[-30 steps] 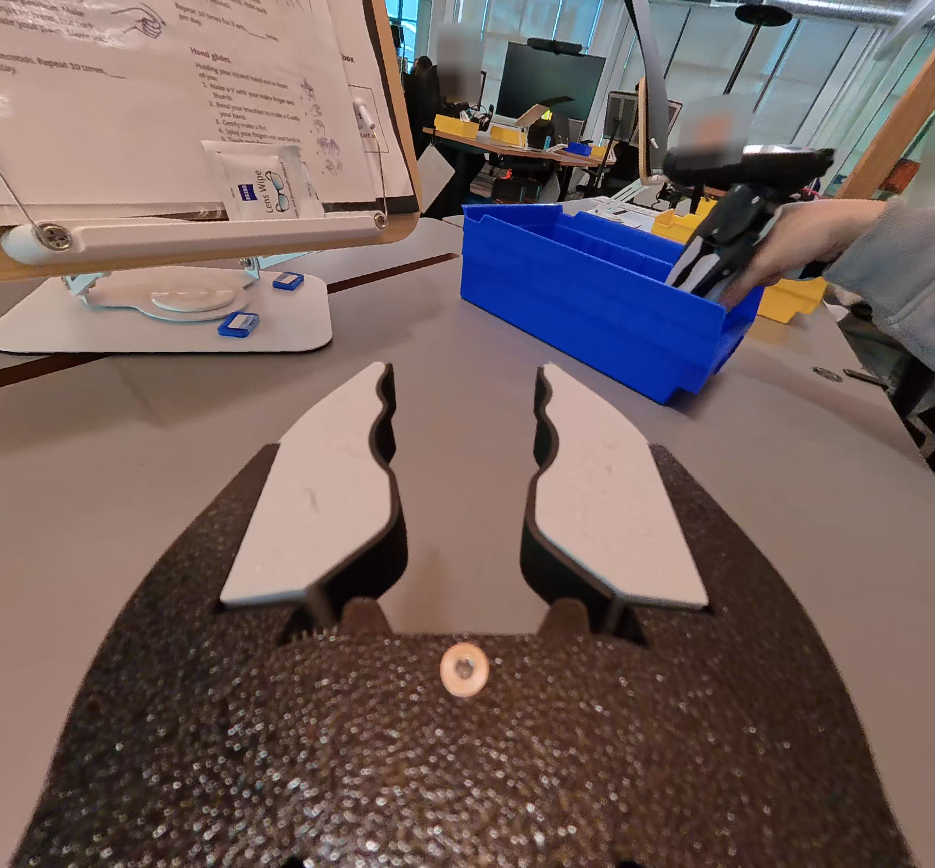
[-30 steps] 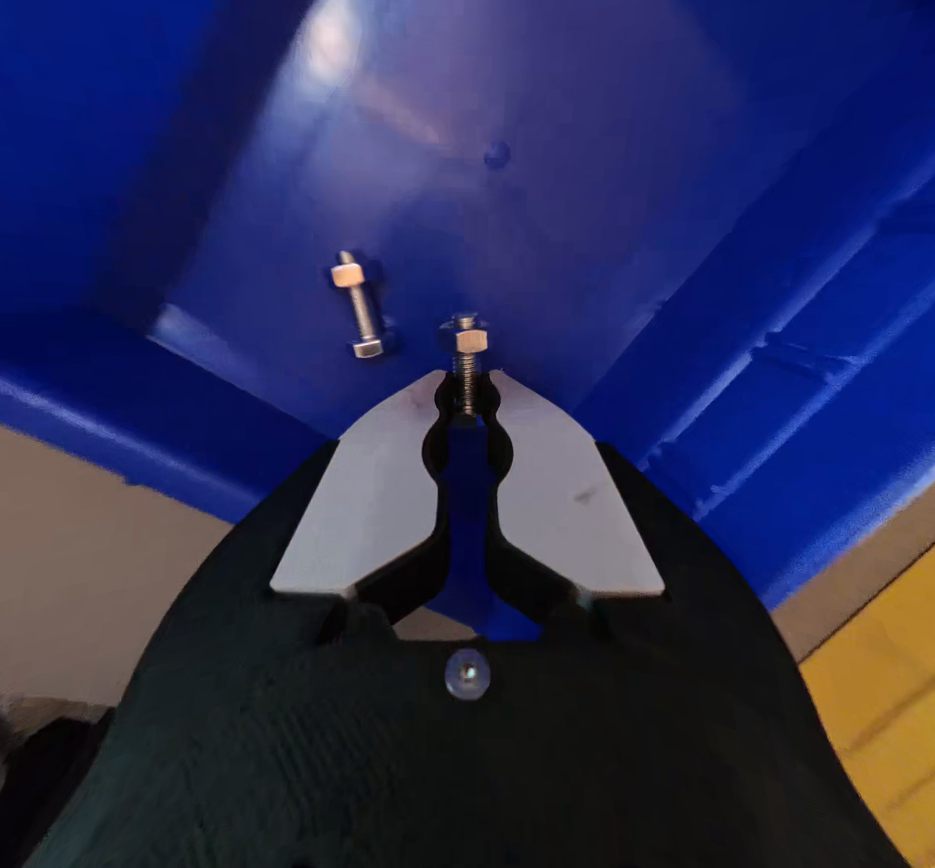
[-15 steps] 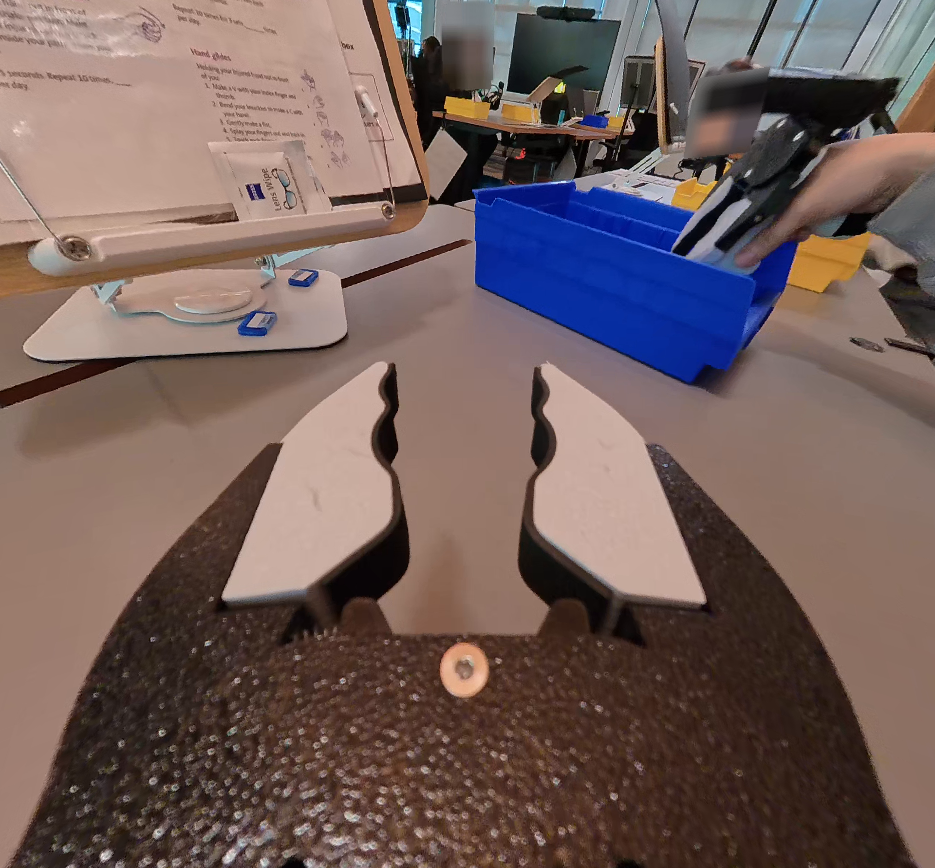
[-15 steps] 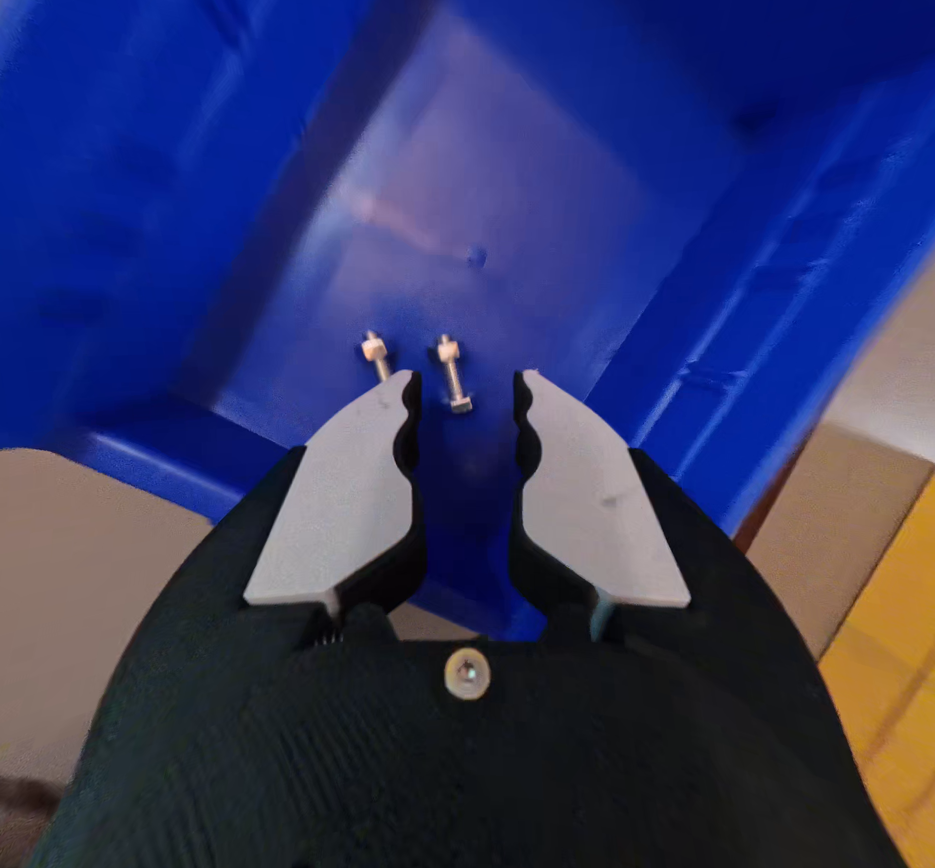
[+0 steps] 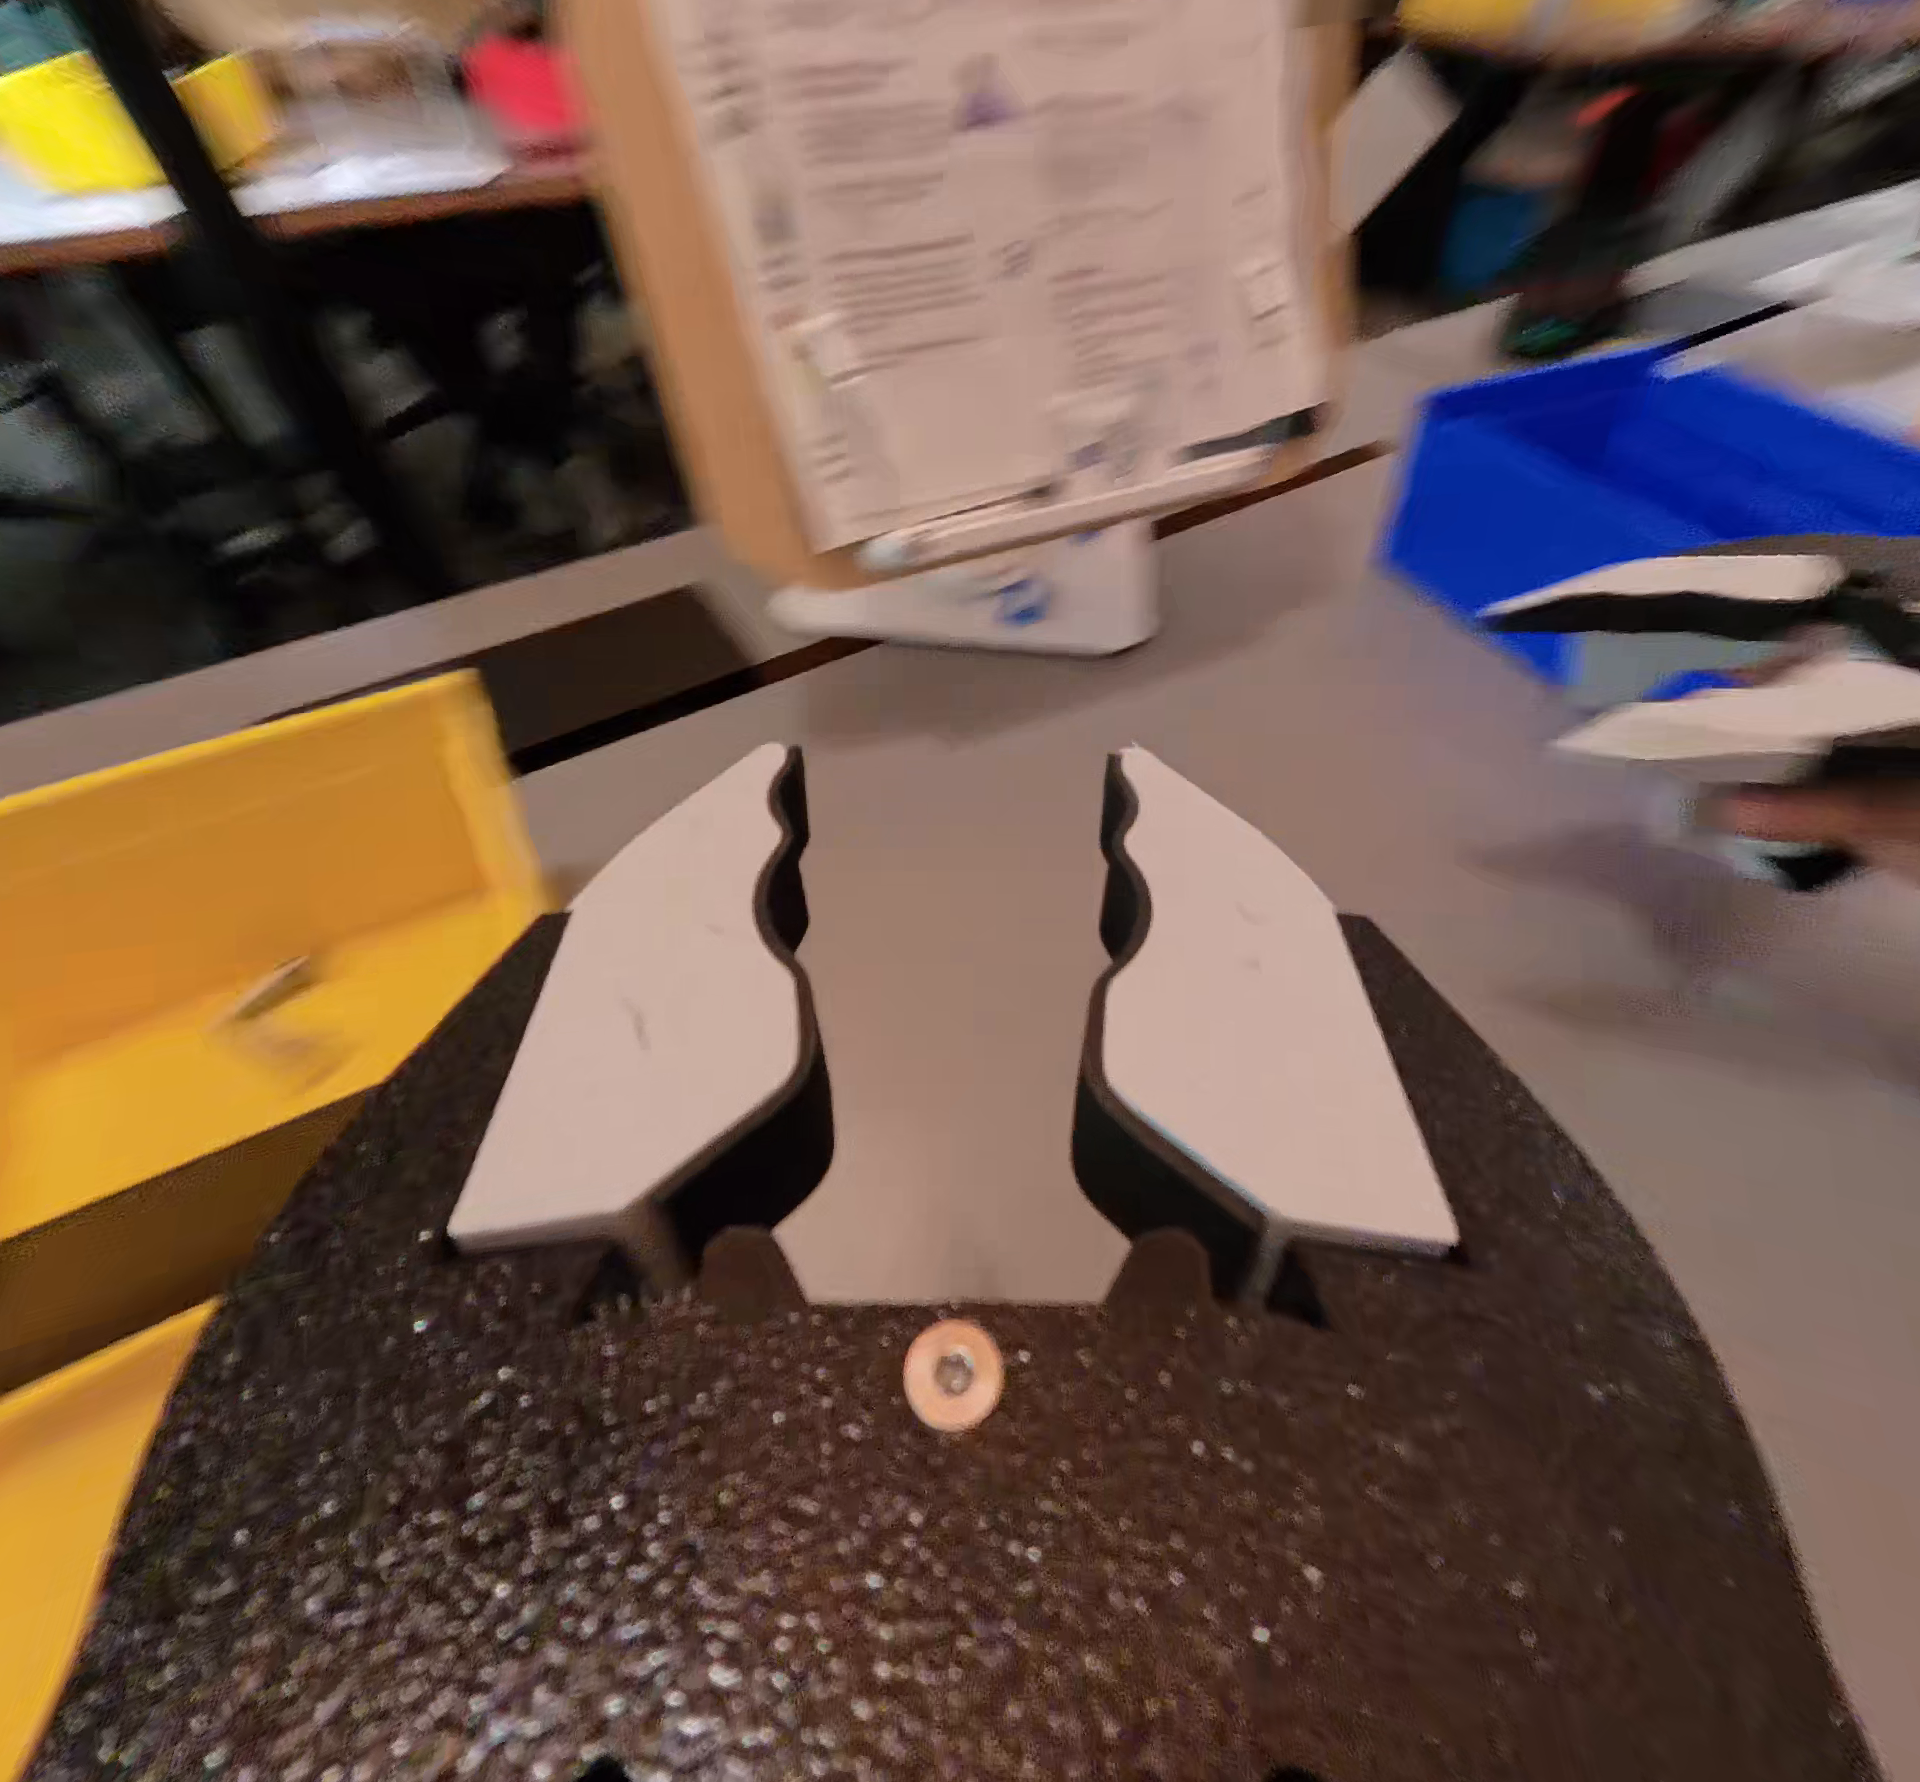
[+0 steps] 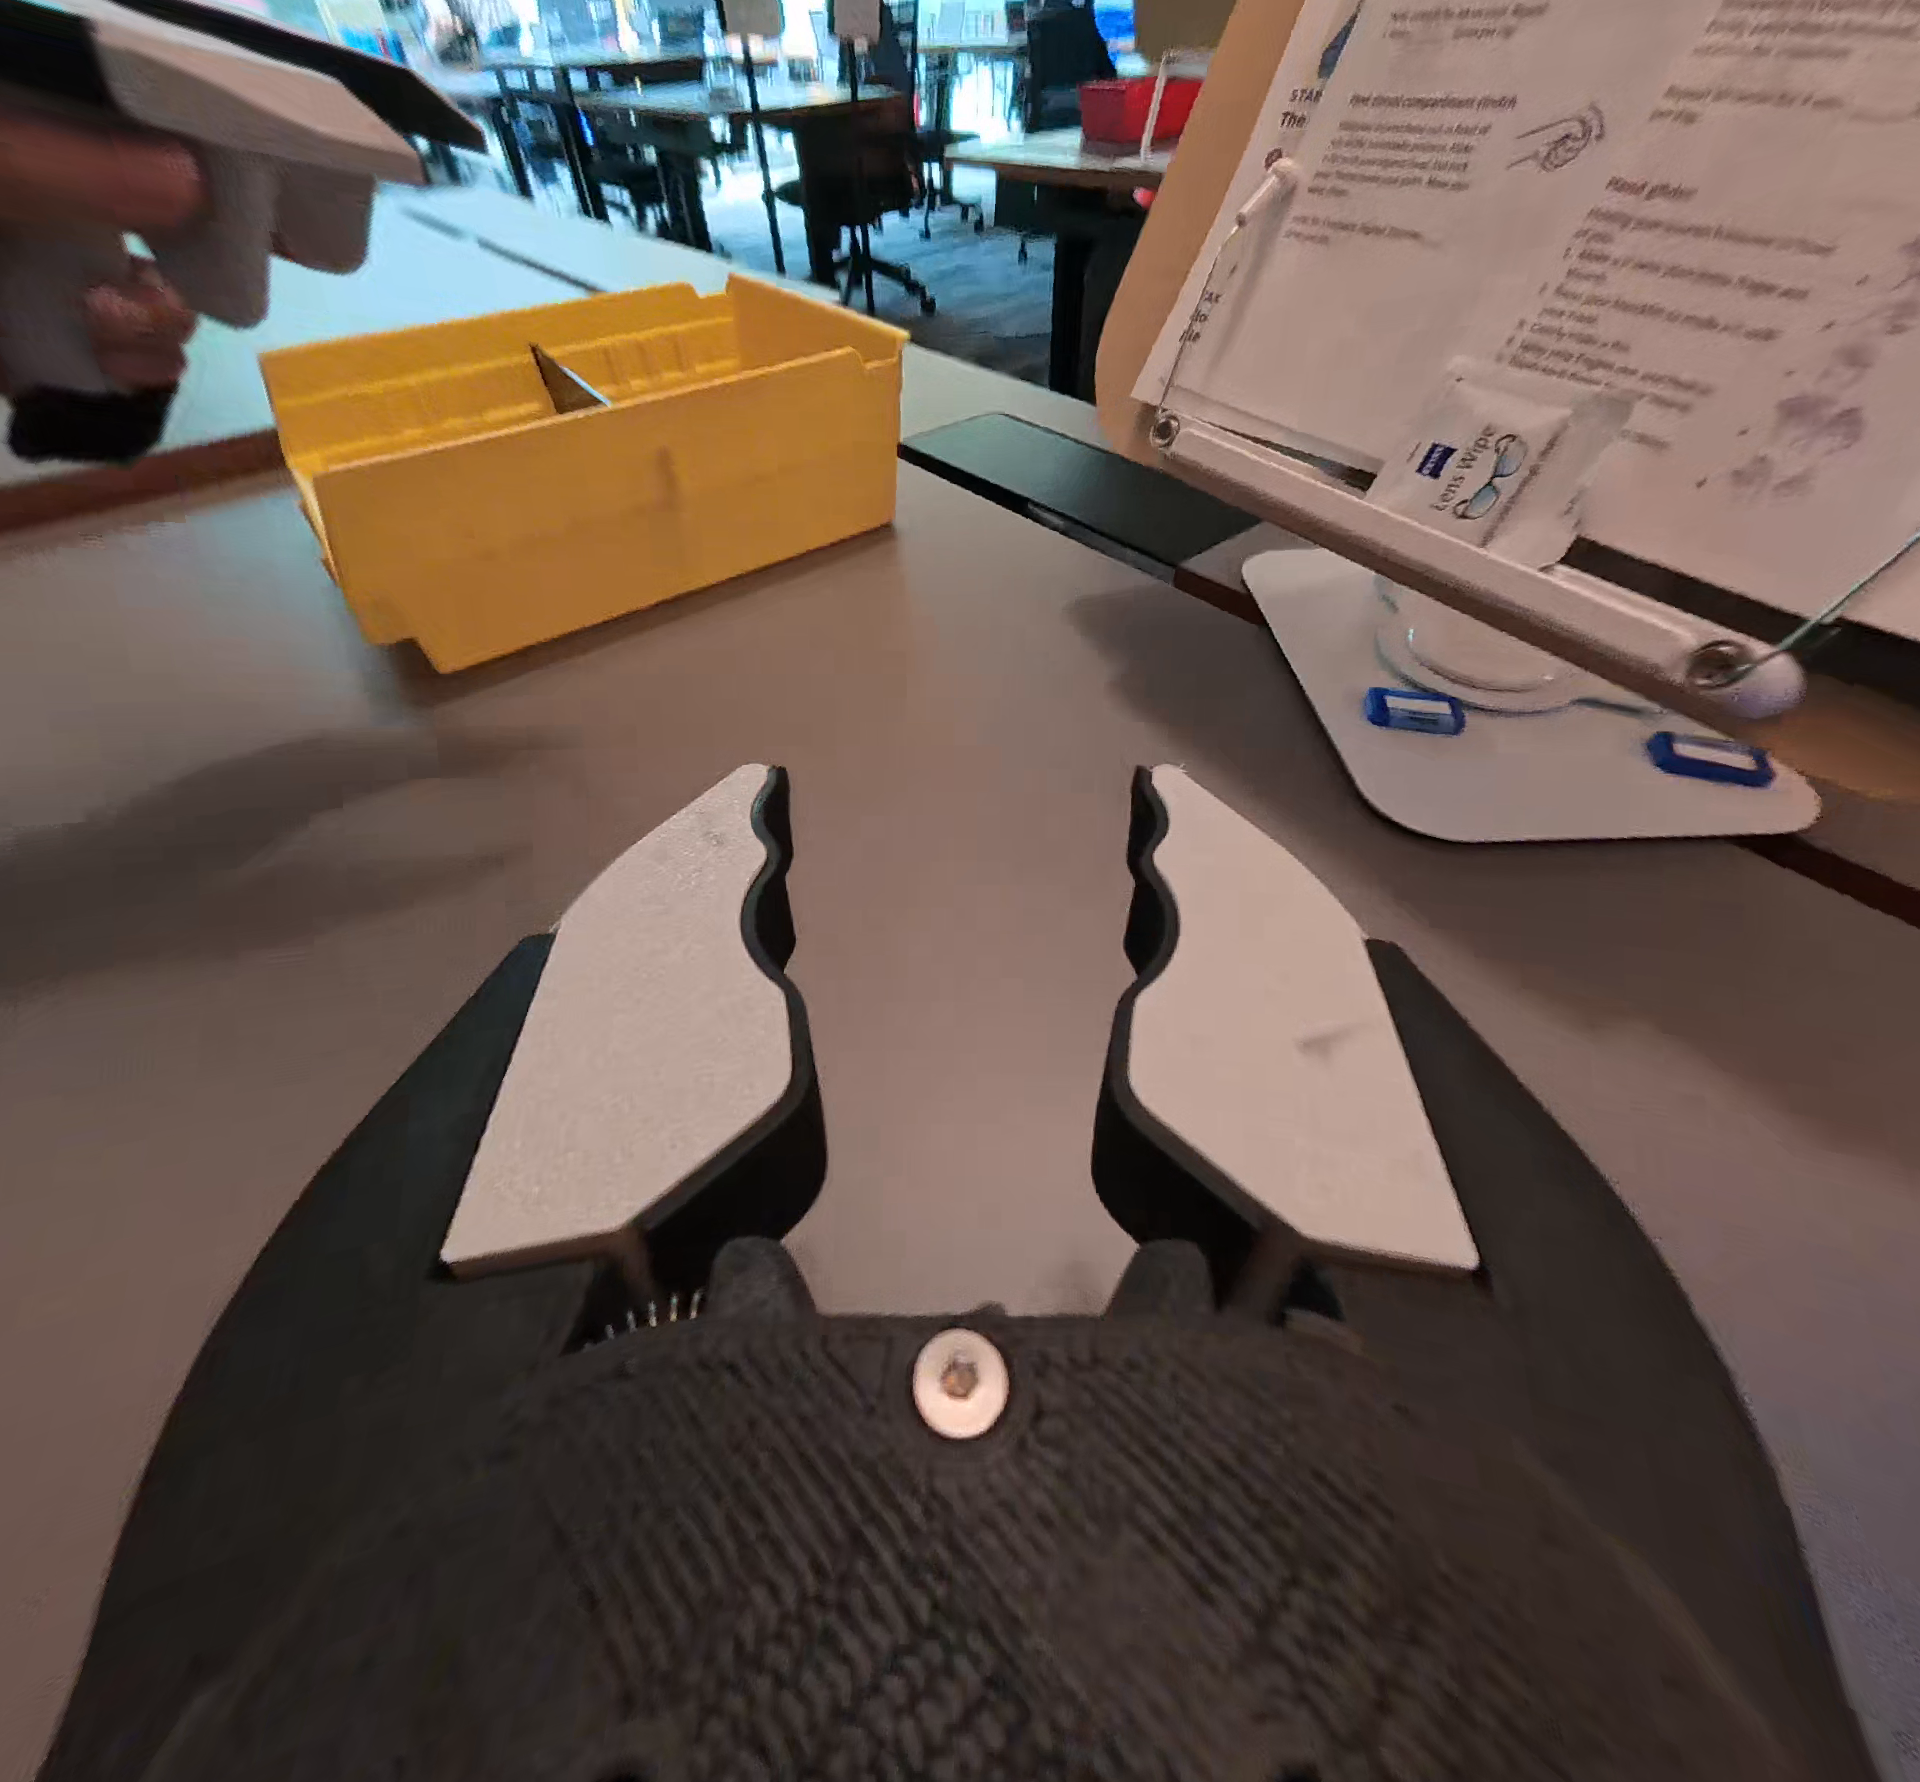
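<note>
Both claws stand spread with only bare grey table [image 6: 935,652] between their tips, the left gripper [image 5: 956,766] just beside a yellow bin [image 5: 239,901] (a blurred blue bin [image 5: 1621,465] lies off to its right), the right gripper [image 6: 961,782] between another yellow bin [image 6: 582,475] and a document stand [image 6: 1538,756].

We see the left wrist view smeared by motion: the document stand [image 5: 997,205] shows no legible sheet, and the small thing in the yellow bin [image 5: 208,953] is too blurred to name. The blue bin [image 5: 1621,475] is cut by the right edge. In the right wrist view, the left gripper [image 6: 187,122] runs off the left edge.
</note>
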{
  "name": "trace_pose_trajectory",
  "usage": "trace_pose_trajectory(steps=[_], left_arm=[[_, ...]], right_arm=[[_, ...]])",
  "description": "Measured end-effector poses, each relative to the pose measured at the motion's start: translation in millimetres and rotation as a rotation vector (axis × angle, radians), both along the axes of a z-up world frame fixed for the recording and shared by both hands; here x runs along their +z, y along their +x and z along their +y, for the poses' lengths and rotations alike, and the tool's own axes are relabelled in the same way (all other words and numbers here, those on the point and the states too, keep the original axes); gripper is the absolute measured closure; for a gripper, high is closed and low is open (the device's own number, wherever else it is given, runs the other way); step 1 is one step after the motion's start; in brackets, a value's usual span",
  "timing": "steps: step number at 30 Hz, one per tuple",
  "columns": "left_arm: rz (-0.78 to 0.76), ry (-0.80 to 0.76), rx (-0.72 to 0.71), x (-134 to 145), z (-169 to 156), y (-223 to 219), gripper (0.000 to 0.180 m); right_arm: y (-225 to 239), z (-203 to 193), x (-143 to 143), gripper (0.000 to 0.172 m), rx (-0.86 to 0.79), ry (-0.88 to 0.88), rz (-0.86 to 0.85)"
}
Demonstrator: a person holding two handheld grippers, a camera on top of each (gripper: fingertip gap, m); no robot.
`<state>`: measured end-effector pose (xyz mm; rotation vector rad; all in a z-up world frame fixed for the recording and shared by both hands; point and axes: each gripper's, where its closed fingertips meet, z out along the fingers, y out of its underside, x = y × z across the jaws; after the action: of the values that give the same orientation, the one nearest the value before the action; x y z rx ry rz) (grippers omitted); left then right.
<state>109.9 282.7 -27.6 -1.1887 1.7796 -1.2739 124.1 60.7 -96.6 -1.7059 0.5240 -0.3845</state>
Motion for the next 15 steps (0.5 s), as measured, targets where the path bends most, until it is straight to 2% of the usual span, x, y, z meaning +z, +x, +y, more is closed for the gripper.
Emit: trace_pose_trajectory(steps=[1,4,6,11,15], left_arm=[[0.055,0.034,0.073,-1.2,31.4,7.9,0.127],[0.233,0.054,0.235,-7.9,110.2,37.1,0.131],[0.412,0.033,0.292,-25.9,145.0,58.5,0.131],[0.791,-0.074,0.328,-87.2,183.3,105.8,0.136],[1.038,-0.155,0.375,-136.3,190.5,121.9,0.144]], right_arm=[[0.7,3.2,-3.5,0.109,-0.008,0.034,-0.007],[0.0,6.7,-13.5,0.109,-0.022,0.082,-0.003],[0.7,5.5,-19.8,0.108,-0.026,0.044,-0.028],[-3.9,4.1,-22.1,0.108,-0.016,0.054,-0.040],[-3.1,4.6,-34.3,0.107,-0.010,0.023,-0.012]])
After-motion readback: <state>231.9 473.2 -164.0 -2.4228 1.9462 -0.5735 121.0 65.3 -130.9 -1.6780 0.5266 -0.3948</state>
